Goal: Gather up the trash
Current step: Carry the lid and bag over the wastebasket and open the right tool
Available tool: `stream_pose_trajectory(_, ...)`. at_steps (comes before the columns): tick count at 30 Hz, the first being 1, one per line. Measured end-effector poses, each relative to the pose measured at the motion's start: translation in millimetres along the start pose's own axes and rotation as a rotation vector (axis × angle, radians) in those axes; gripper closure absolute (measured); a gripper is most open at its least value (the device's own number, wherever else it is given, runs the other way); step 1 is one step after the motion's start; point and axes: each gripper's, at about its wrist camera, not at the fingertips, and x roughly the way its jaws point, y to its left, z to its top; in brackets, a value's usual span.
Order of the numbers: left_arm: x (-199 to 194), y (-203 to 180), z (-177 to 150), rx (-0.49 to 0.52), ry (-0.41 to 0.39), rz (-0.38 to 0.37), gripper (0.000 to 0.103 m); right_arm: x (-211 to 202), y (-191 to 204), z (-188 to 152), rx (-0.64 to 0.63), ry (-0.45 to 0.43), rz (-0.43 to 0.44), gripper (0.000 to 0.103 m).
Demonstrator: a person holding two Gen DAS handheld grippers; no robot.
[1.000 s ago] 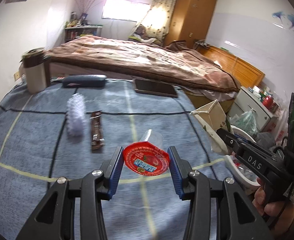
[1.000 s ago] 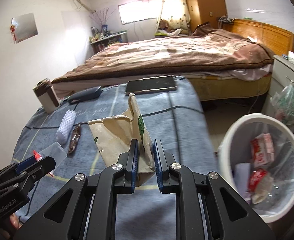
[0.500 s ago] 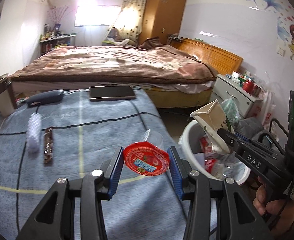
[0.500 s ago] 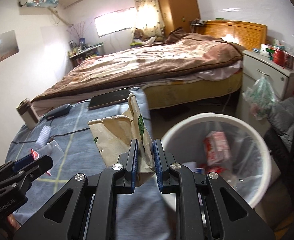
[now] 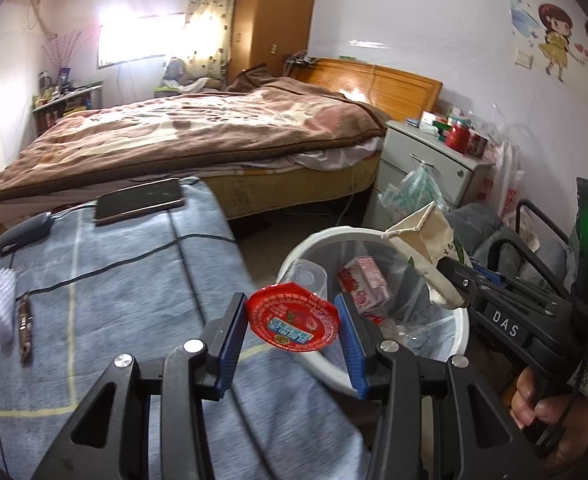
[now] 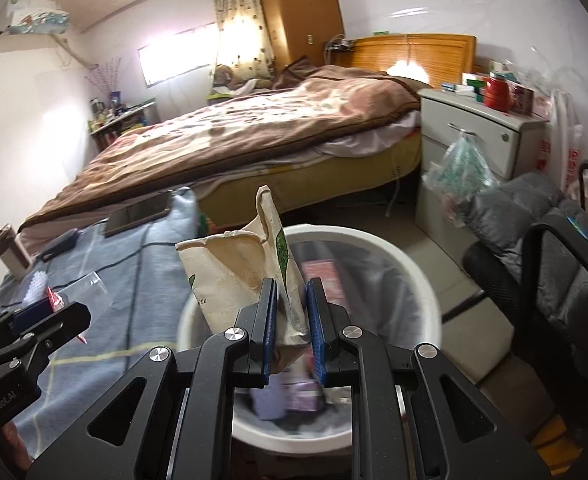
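- Right tool [image 6: 288, 324] is pinching a crumpled paper carton [image 6: 250, 268] by its lower corner; the carton is hanging over the white trash bin [image 6: 421, 280], so letting go should drop it inside.
- Left tool [image 5: 294, 320] is clamping a clear jelly cup [image 5: 292, 318] across its red foil lid, the lid facing the camera; the cup is sitting at the bin's near rim, probably queued for the drop.
- Bin is already holding a pink carton [image 5: 363, 282] and wrappers.
- Dark snack wrapper [image 5: 23, 330] and white ridged piece [image 5: 4, 306] are lying on the blue-covered bench [image 5: 126, 280], uncollected.
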Motion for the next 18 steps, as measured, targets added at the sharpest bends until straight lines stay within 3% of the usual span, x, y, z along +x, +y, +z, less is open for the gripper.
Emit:
stream_pose_trajectory(7, 23, -29, 3, 0.040, 0.035, -0.031, 0.056, 6, -22, -4, -0.001, 0.034, -0.045, 0.085)
stream_pose_trajectory(18, 51, -43, -1, 0.038, 0.096, -0.059, 0.056, 21, -36, -9, -0.020, 0.098, -0.088, 0.085)
